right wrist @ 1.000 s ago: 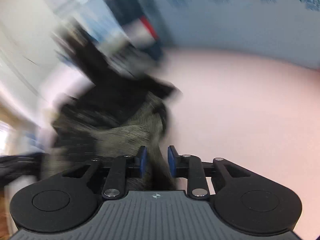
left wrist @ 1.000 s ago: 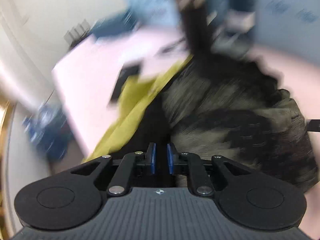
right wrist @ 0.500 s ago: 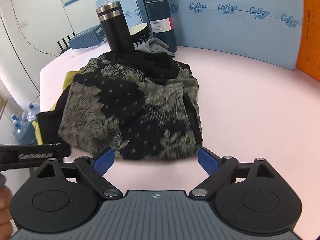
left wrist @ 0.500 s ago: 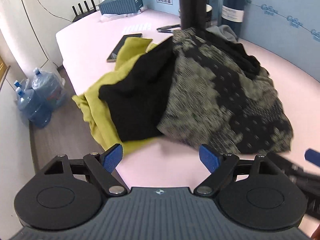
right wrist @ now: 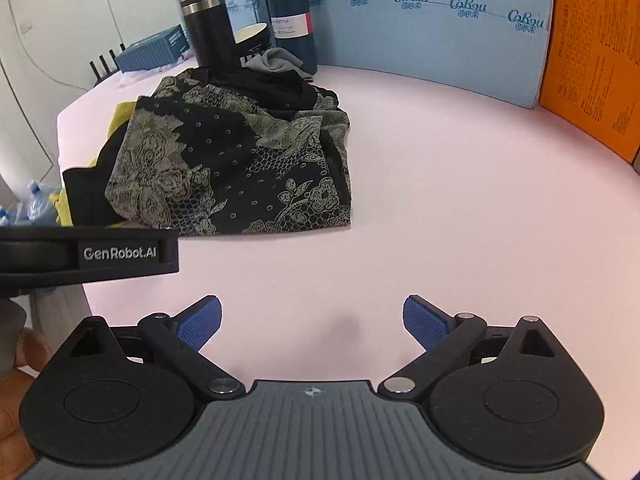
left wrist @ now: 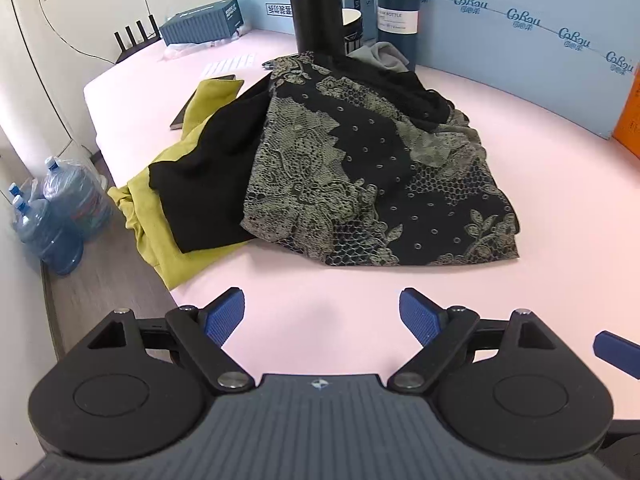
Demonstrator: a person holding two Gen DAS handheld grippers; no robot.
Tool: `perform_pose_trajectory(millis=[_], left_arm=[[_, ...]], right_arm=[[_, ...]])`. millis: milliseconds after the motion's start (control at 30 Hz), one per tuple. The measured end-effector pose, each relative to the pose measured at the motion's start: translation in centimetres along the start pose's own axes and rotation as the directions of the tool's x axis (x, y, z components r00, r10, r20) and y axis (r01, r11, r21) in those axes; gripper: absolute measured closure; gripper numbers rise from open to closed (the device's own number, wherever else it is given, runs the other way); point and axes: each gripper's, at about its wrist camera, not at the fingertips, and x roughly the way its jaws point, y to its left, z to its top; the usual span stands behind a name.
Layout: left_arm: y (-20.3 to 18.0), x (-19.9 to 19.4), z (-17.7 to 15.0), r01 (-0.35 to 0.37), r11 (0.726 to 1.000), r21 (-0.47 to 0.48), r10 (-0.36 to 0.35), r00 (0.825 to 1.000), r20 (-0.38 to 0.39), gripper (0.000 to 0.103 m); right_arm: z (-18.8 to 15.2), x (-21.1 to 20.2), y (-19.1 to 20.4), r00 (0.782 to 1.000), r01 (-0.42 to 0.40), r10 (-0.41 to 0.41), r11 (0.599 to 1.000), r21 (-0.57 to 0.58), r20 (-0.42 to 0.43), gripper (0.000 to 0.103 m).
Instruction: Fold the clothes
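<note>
A black garment with a pale lace pattern (left wrist: 368, 168) (right wrist: 240, 160) lies folded on top of a pile on the pink table (left wrist: 520, 140) (right wrist: 460, 200). Under it sit a plain black garment (left wrist: 208, 184) and a yellow-green one (left wrist: 160, 232) that hangs over the table's left edge. My left gripper (left wrist: 322, 314) is open, back from the pile with nothing between its fingers. My right gripper (right wrist: 312, 322) is open too, over bare table near the front. The left gripper's body (right wrist: 88, 254) shows at the left of the right wrist view.
Two dark flasks (left wrist: 316, 8) (right wrist: 290, 16), a cup and a grey cloth (left wrist: 380, 54) stand behind the pile against a blue board (left wrist: 540, 40). An orange board (right wrist: 592, 60) is at the right. Water bottles (left wrist: 52, 216) stand on the floor at the left.
Both grippers were shut on the patterned garment a second ago; they have let it go, opened wide and pulled back toward the front of the table. The garment now rests on the pile.
</note>
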Motion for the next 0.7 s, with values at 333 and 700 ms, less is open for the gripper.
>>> perform_pose_trajectory(millis=[333, 700], left_arm=[[-1.1, 0.2, 0.0, 0.01, 1.0, 0.022, -0.009, 1.0, -0.017, 0.019], [-2.6, 0.6, 0.1, 0.009, 0.998, 0.062, -0.007, 0.999, -0.038, 0.019]], right_arm=[[-0.6, 0.2, -0.2, 0.999, 0.035, -0.035, 0.999, -0.032, -0.018, 0.004], [-0.7, 0.4, -1.4, 0.996, 0.088, -0.088, 0.996, -0.005, -0.026, 0.004]])
